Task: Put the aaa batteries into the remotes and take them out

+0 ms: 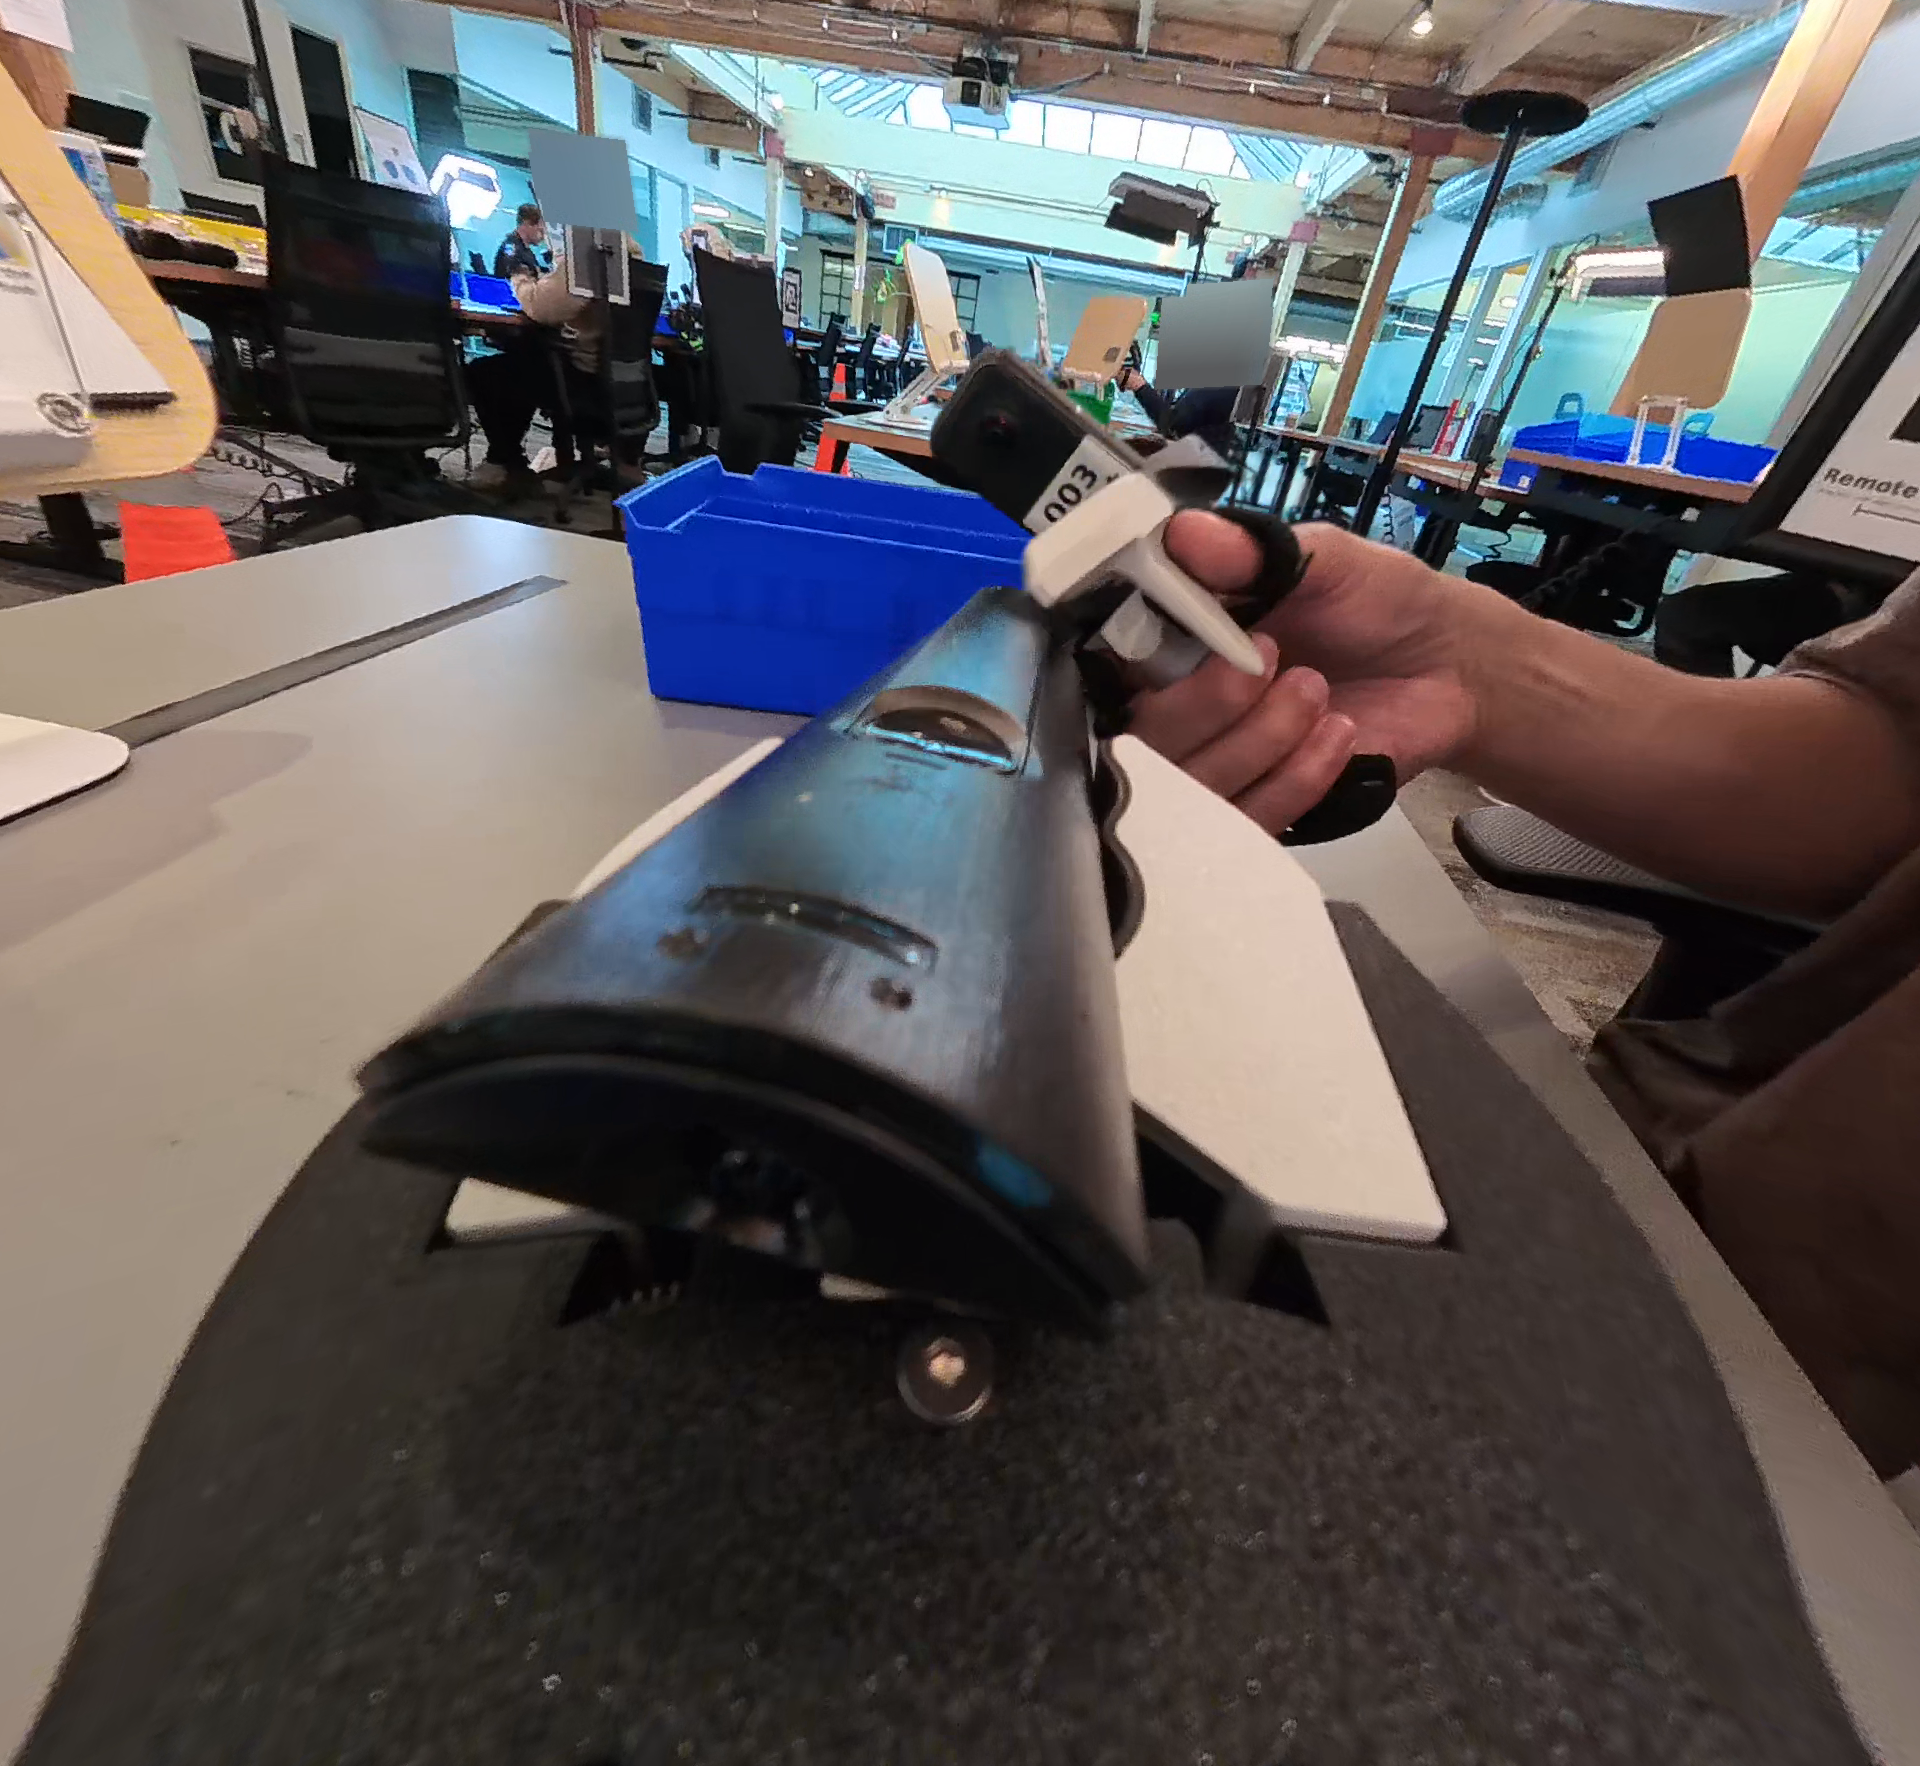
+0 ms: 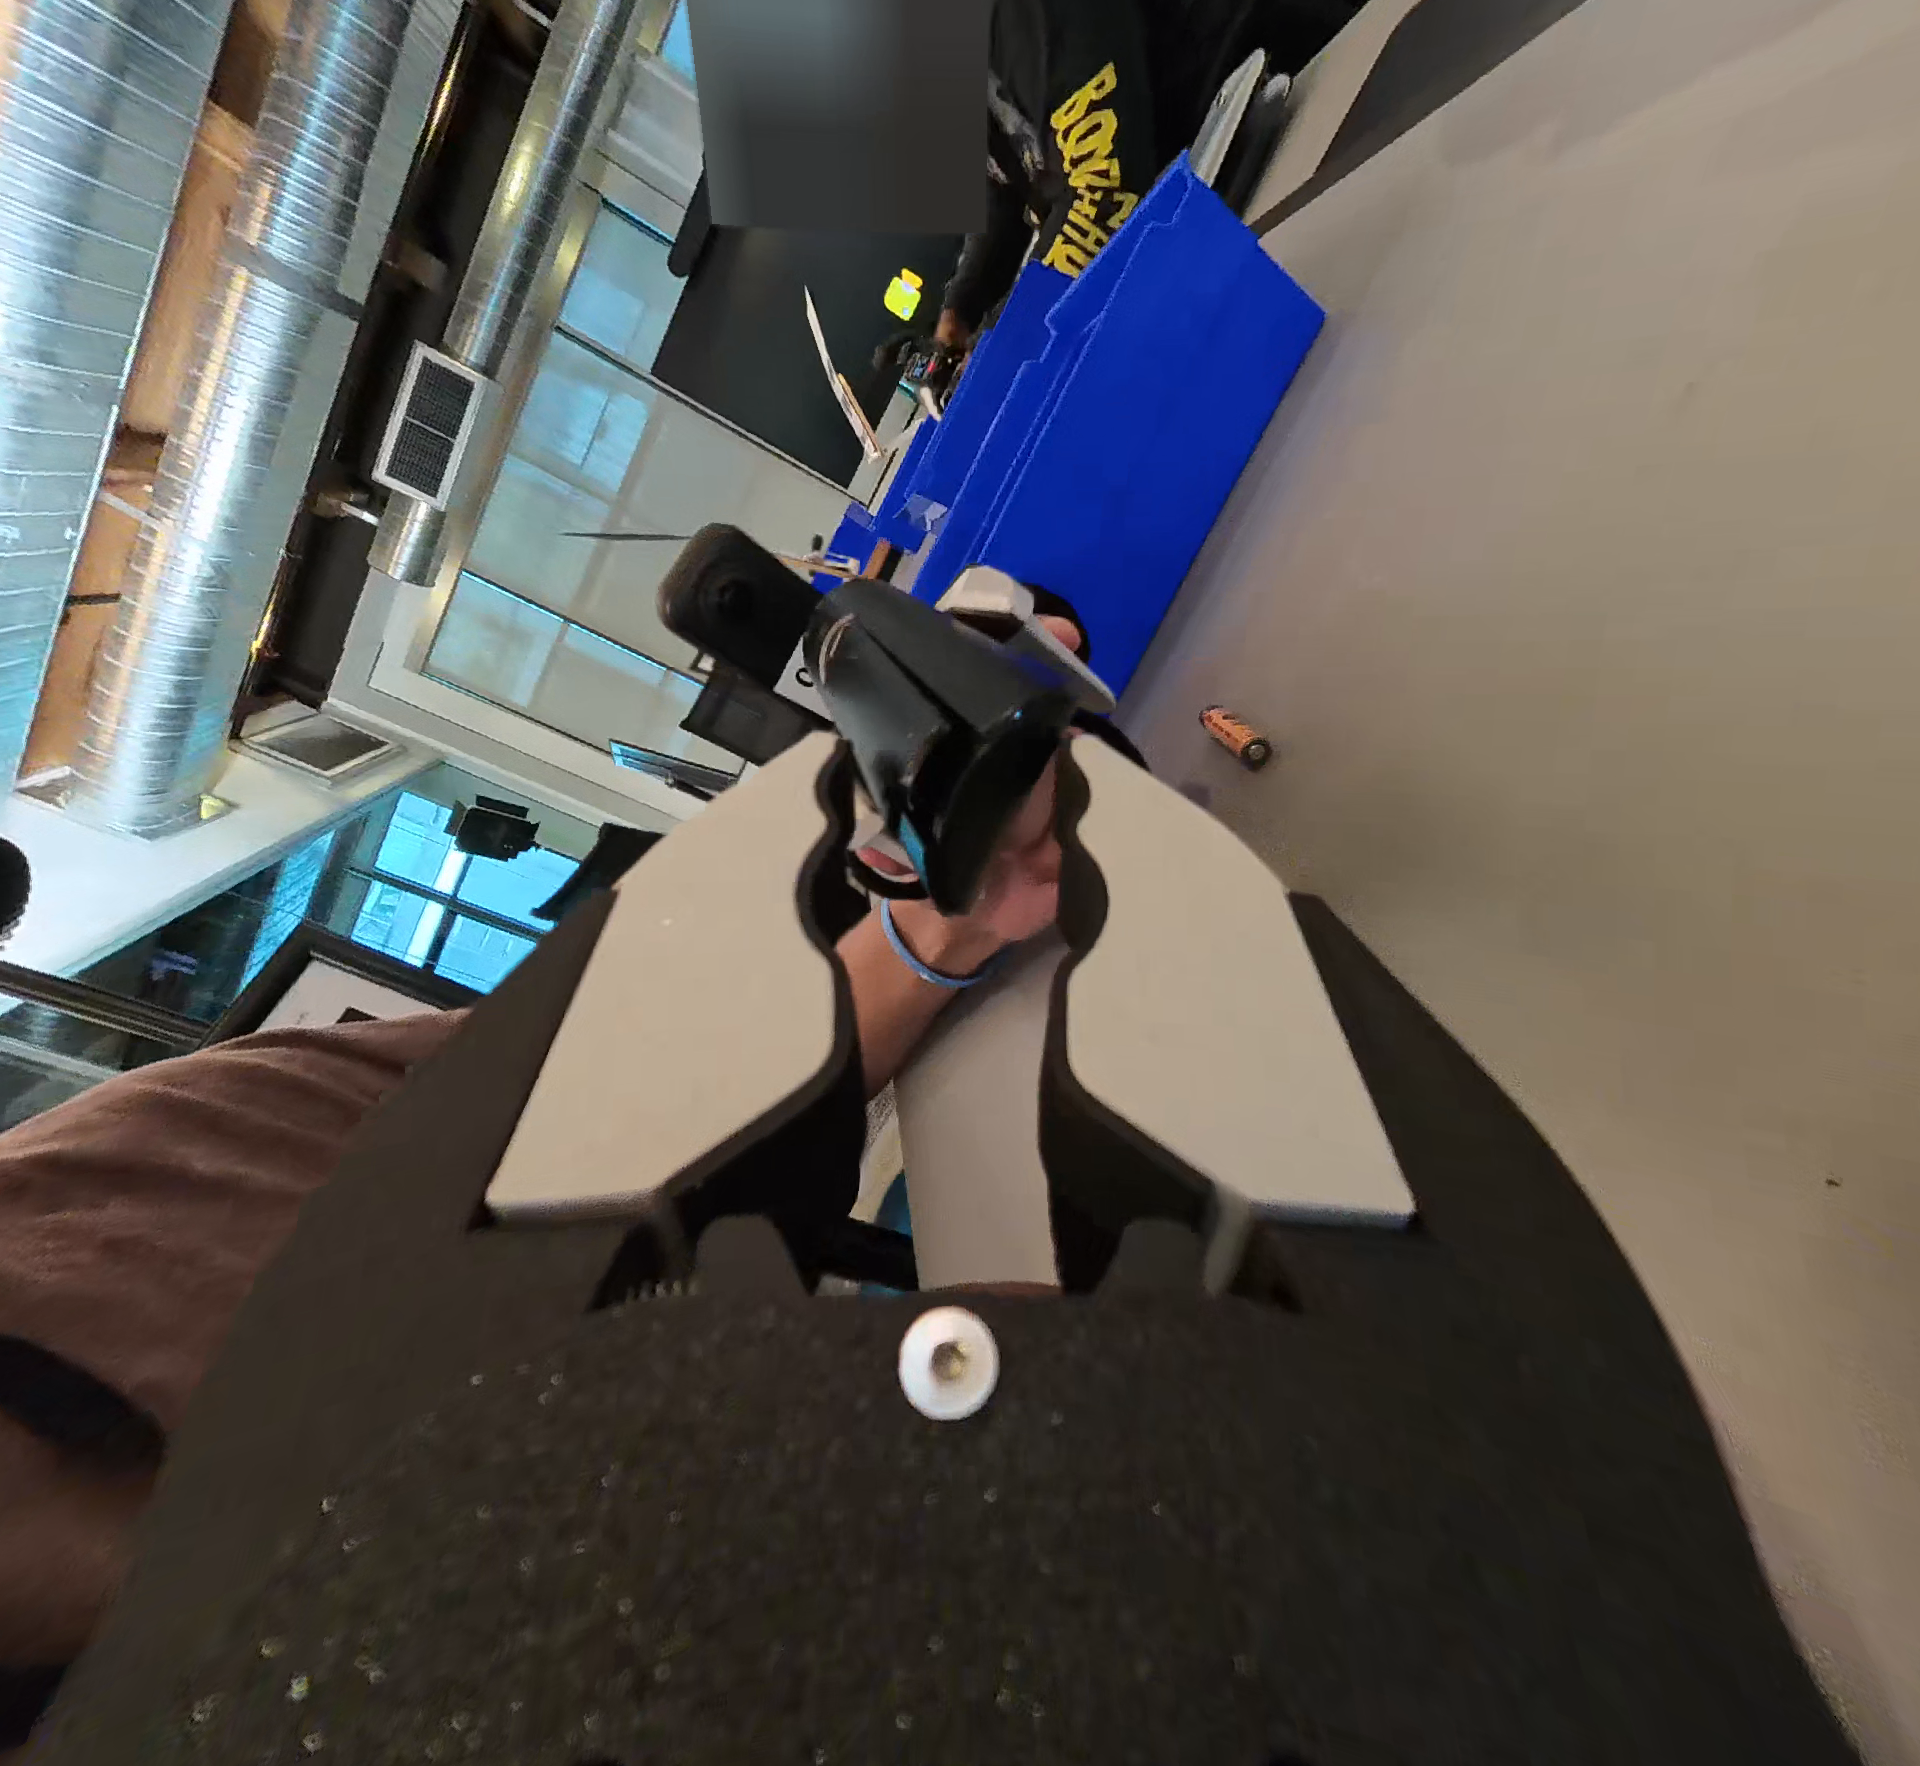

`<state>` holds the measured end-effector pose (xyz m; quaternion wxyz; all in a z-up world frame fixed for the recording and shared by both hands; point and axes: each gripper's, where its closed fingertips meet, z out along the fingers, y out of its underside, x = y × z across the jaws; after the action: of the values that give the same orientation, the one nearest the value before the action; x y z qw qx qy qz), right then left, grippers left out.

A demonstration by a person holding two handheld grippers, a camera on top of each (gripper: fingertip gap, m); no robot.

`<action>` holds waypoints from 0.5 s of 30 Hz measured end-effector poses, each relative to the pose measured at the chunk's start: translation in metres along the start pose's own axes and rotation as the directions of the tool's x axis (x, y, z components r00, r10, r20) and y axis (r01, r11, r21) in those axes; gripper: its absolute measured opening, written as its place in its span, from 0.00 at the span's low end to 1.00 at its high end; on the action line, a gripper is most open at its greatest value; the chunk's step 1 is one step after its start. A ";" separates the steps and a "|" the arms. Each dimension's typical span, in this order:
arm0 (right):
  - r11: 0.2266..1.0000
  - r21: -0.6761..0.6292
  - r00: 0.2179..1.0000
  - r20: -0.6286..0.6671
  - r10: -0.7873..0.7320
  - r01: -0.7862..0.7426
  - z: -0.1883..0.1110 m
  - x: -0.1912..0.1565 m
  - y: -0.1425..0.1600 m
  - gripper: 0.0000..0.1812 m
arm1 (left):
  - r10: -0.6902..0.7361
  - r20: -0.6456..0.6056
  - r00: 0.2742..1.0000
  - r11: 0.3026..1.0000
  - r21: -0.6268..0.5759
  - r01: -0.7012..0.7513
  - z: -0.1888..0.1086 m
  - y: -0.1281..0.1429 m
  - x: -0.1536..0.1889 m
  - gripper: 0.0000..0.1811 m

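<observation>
My left gripper (image 1: pixel 1081 760) is shut on a black remote (image 1: pixel 894 885), which lies along its fingers. The remote hides the left finger, and the white right finger (image 1: pixel 1247 989) presses its side. The remote's wide end sits near the camera and is blurred. The right gripper (image 1: pixel 1101 532), held in a hand, is at the remote's far end. In the right wrist view, my right gripper (image 2: pixel 956 781) has its jaws apart. The remote's end (image 2: pixel 956 760) shows between the tips, and I cannot tell whether they touch. One battery (image 2: pixel 1236 734) lies on the grey table (image 2: pixel 1558 781).
A blue bin (image 1: pixel 810 615) stands on the table behind the remote and also shows in the right wrist view (image 2: pixel 1122 428). A person in a black shirt (image 2: pixel 1091 54) stands beyond it. A white pad (image 1: pixel 42 766) lies at the table's left edge. One gripper's finger ends stand about 4 cm off the other's.
</observation>
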<state>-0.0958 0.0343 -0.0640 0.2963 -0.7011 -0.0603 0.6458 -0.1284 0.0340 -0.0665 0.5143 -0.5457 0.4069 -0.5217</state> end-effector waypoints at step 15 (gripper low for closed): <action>0.992 -0.090 0.996 0.026 0.090 -0.087 -0.001 0.003 0.011 0.15 | -0.029 0.011 1.000 0.995 0.101 0.028 -0.004 -0.013 -0.003 0.38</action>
<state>-0.0973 0.0258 -0.0718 0.2349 -0.7057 -0.0622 0.6655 -0.1338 0.0380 -0.0548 0.5362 -0.5279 0.3691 -0.5455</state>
